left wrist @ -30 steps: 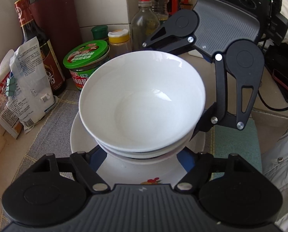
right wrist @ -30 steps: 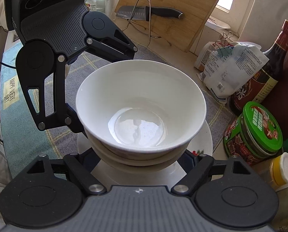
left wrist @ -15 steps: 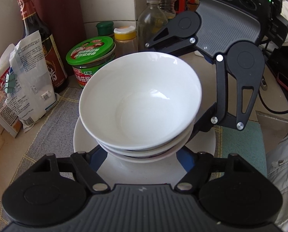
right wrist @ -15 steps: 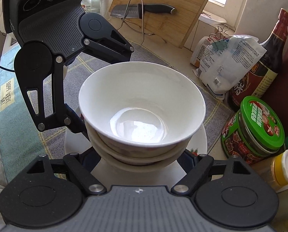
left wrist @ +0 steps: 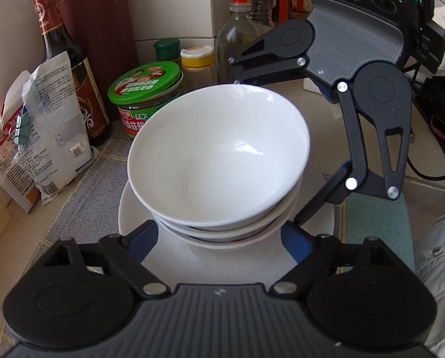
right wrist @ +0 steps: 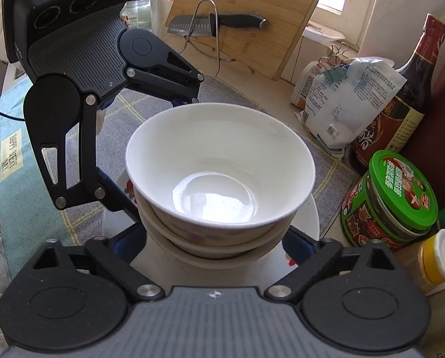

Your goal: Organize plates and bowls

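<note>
A white bowl [left wrist: 219,161] tops a stack of three bowls [right wrist: 216,238] standing on a white plate [left wrist: 133,217] with a red pattern. The plate lies on a grey checked mat [left wrist: 88,203]. My left gripper [left wrist: 219,240] straddles the foot of the stack. Its jaws are opening and the blue pads [left wrist: 146,235] stand just clear of the bowls. My right gripper [right wrist: 215,246] faces it from the opposite side, jaws also opening wide around the stack without touching it. In the left wrist view its fingers [left wrist: 353,149] reach round the far side of the bowls.
A green-lidded jar [left wrist: 146,89], a dark sauce bottle [left wrist: 64,68], a clipped white bag [left wrist: 52,125] and several bottles crowd the wall side. A cutting board [right wrist: 252,15] with a knife [right wrist: 216,21] leans behind. A teal mat [left wrist: 374,217] lies beside the plate.
The bowl stack has sunk a little and sits on the plate. Both grippers' jaws have spread apart from its sides. Neither hand has shifted.
</note>
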The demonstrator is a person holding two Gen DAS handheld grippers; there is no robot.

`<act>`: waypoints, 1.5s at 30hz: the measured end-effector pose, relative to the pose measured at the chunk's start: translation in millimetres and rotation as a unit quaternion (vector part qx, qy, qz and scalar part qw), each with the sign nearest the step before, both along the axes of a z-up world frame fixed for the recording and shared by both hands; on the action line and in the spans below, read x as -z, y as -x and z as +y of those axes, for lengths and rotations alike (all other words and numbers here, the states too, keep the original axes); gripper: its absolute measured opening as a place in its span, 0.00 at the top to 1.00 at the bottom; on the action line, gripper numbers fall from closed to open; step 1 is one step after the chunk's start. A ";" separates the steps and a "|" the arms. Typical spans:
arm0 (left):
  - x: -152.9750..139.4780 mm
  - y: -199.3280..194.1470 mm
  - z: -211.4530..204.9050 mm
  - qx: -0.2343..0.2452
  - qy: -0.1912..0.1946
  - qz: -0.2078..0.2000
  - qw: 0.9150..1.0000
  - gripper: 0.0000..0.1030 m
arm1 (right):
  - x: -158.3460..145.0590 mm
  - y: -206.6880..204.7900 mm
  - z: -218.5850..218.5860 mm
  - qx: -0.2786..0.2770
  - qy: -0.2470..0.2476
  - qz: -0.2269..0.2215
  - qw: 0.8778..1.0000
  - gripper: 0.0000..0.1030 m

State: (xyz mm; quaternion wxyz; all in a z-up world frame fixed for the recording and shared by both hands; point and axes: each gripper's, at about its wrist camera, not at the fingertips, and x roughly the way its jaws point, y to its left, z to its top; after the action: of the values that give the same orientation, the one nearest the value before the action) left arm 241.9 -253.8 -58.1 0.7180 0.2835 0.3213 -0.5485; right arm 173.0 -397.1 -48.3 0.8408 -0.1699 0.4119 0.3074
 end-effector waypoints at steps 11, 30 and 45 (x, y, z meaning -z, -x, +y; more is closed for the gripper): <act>-9.3 25.4 27.6 -0.055 0.023 -0.017 0.998 0.06 | -5.2 9.8 2.7 0.024 0.019 -0.015 0.999 0.00; -78.5 88.4 116.6 -0.238 0.218 -0.116 0.939 0.00 | -48.0 88.1 72.2 0.417 0.004 -0.036 0.908 0.00; -85.1 108.8 142.9 -0.349 0.110 -0.020 0.930 0.01 | -60.2 139.5 116.1 0.528 -0.026 -0.031 0.849 0.00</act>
State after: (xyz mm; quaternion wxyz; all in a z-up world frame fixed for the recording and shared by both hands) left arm 133.0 -111.0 27.1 0.8970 0.0836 0.3237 -0.2893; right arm 33.5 -281.0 11.9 0.8929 0.0850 0.4049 -0.1775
